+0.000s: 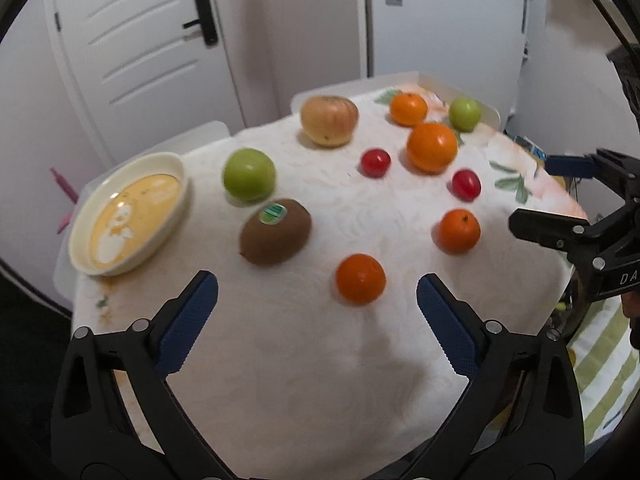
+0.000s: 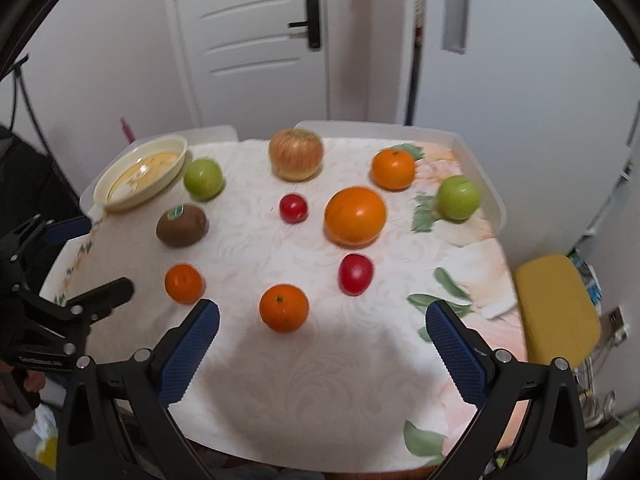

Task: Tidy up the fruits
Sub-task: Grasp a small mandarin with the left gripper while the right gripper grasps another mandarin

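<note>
Fruits lie spread on a white cloth-covered table. A cream oval dish with a yellow bottom sits at the left, empty. Beside it are a green apple and a kiwi. Further back are an onion-like yellow fruit, a big orange, a second green apple and two red tomatoes. Small oranges lie nearer. My left gripper is open, just short of the nearest orange. My right gripper is open, with an orange between its tips.
A white door and walls stand behind the table. A yellow stool is at the right of the table. The table has raised white rims at the back. The other gripper shows at the right edge of the left wrist view.
</note>
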### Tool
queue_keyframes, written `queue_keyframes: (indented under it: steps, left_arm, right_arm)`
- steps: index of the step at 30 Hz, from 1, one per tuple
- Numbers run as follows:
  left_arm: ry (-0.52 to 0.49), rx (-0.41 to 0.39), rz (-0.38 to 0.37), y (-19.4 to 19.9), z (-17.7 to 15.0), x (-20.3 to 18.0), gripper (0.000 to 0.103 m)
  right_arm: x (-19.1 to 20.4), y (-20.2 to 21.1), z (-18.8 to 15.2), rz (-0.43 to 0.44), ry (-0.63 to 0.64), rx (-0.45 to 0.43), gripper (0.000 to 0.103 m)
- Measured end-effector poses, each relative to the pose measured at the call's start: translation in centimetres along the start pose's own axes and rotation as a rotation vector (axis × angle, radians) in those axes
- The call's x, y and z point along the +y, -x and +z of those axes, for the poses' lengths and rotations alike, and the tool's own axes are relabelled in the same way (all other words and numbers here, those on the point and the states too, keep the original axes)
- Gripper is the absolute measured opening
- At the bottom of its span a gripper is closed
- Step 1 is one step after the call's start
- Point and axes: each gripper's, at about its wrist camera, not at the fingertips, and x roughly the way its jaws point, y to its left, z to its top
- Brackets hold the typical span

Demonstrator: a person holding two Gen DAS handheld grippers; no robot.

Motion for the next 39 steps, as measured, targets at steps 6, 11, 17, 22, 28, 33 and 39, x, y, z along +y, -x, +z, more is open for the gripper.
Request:
queue_keyframes:
  steps: [6, 11, 17, 22, 28, 33, 39]
  left_arm:
    - [-0.024, 0.043, -0.002, -3.1, -0.7, -1.4, 0.087]
    - [-0.038, 0.068, 0.0, -4.7, -0.8, -2.1, 0.074]
    - [-0.045, 0.082, 0.009, -5.3, -0.9, -2.6, 0.058]
    - [-0.064, 0.081, 0.013, -5.5, -0.8, -3.1, 0.045]
    - [-0.085, 0.081, 0.034, -5.4, -0.7, -3.5, 0.041]
    - [-0.077, 0.084, 0.036, -5.4, -0.7, -3.5, 0.041]
    - [-0.061, 0.091, 0.045, -5.3, -0.7, -3.4, 0.041]
  right_arm:
    - [0.0, -2.6, -1.2, 0.05, 0.08, 0.011, 0.098]
    - [-0.3, -4.2, -1.8, 0.095, 0.103, 0.032, 0.09]
    - [-0.3, -5.1, -2.0, 0.14, 0.139, 0.05, 0.085]
    - [0.0, -5.6, -1.9, 0.169, 0.167, 0.051, 0.08]
    - [0.5, -6.3, -1.6, 0.196, 0.195, 0.057, 0.073]
    - [0.8, -6.9, -1.4, 0.198, 0.216, 0.065, 0.071]
    - [1.2, -7.3, -1.2, 0.207, 0.245, 0.068, 0.061]
